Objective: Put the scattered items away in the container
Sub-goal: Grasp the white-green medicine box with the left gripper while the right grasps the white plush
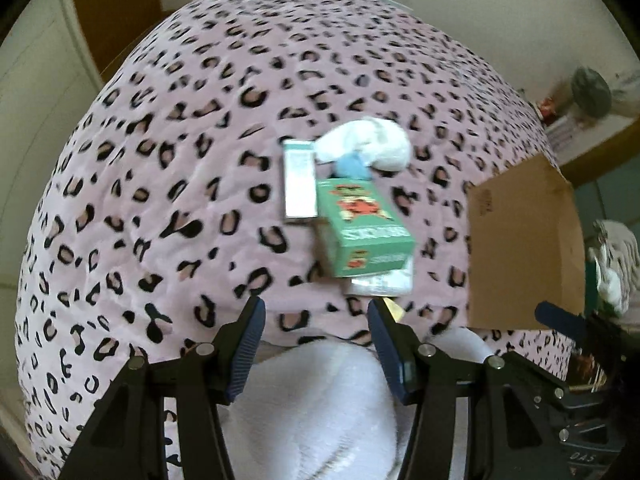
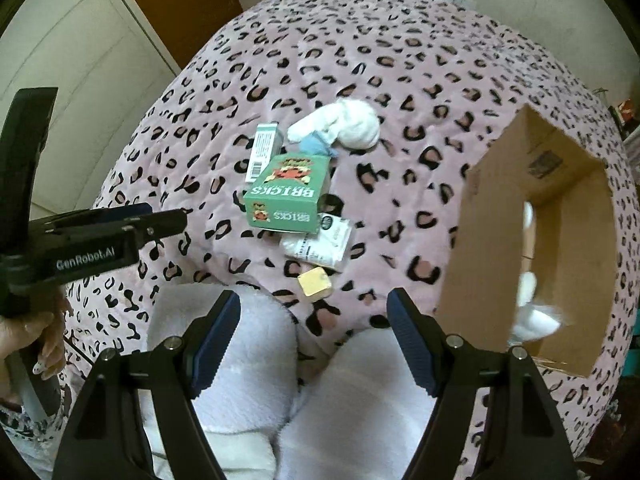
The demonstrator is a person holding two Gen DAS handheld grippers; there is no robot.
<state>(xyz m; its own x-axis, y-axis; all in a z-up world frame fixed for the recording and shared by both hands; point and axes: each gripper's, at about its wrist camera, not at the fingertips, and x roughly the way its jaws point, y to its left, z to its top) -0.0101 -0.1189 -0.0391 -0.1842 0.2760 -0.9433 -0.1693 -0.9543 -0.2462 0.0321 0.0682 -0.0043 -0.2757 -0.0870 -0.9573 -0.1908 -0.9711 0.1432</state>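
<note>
Bed: pink leopard-print bedspread [image 2: 400, 64], soft and quilted; it carries everything. Risk: the surface gives under a downward press, so flat things may sink rather than lift.
Container: brown cardboard box [image 2: 496, 248], near the bed's right edge, standing with its opening facing the right wrist camera; something white already lies inside. Risk: a light box on soft bedding looks easy to shove or tip with a knock to its wall.
White fleece: the person's lap [image 2: 248, 360] at the bed's near edge, below both sets of tongs.
Green BRICKS box [image 2: 288, 200]: middle of the bed, lying partly on the white packet. Risk: lifting it may drag the packet along.
White sock bundle [image 2: 344, 126]: just beyond the green box, with a blue cloth [image 2: 316, 145] touching it. Risk: loose fabric may trail or snag on the container's rim.
Slim white carton [image 2: 262, 152]: beside the green box, on its left.
White packet [image 2: 320, 244]: flat, half under the green box. Risk: thin and slippery, hard to pinch.
Yellow cube [image 2: 315, 285]: nearest the lap; small, could roll away.
Left tongs [image 1: 316, 312]: apart, holding nothing, above the bed's near edge.
Right tongs [image 2: 314, 308]: apart, holding nothing. Risk: both pairs over one pile could collide.
</note>
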